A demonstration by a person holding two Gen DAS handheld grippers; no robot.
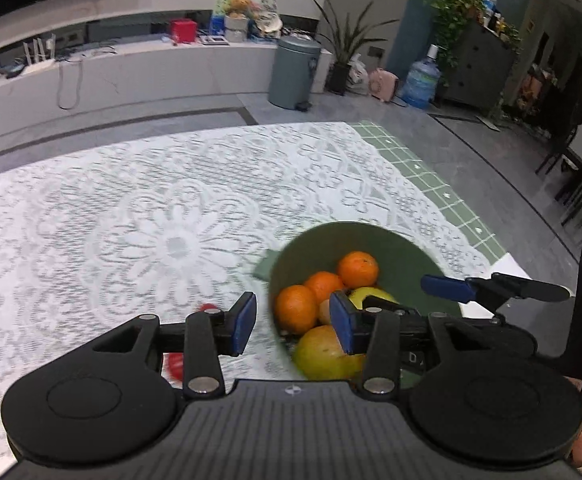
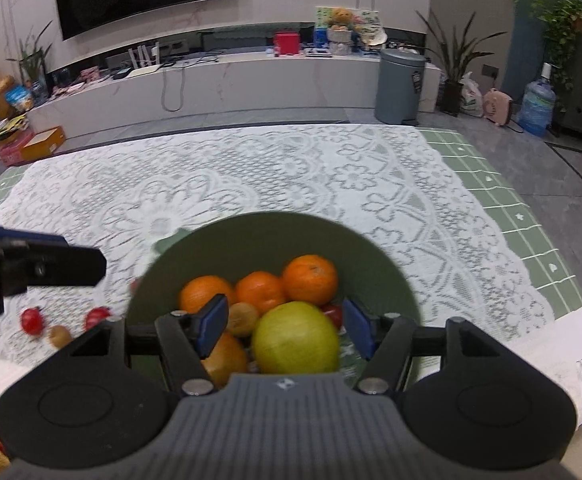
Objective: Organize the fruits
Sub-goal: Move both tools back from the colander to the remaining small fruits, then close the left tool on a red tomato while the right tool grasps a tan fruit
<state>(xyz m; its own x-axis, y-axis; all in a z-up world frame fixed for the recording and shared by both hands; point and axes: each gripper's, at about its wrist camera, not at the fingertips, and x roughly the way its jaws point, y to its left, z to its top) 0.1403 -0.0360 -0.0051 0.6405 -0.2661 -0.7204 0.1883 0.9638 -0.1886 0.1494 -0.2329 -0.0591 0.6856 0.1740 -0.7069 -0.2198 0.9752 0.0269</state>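
The green bowl [image 2: 275, 236] sits on the lace-covered surface [image 2: 251, 168], already holding three oranges [image 2: 310, 279] along its 12 o'clock side, a large yellow-green fruit [image 2: 295, 338] toward 6 o'clock, a small brown kiwi [image 2: 243, 318] at its centre and an orange-yellow fruit [image 2: 227, 356] at 7 o'clock. Loose on the cloth, off the bowl's 9 o'clock side, lie two small red fruits [image 2: 33, 321] and another kiwi [image 2: 59, 336].

The right hand-held gripper [image 2: 285, 326] hangs above the bowl with its jaws apart and nothing pressed between the blue pads; the large fruit only shows through the gap below. The left hand-held gripper [image 1: 293, 322] is likewise apart and empty, over the bowl's 9 o'clock rim.

The leftover red fruits look small, smooth and soft-skinned, so they would likely roll and bruise; a light pinch across the widest part seems best. The kiwi looks fuzzy and firmer, probably easier to grip across its short axis.
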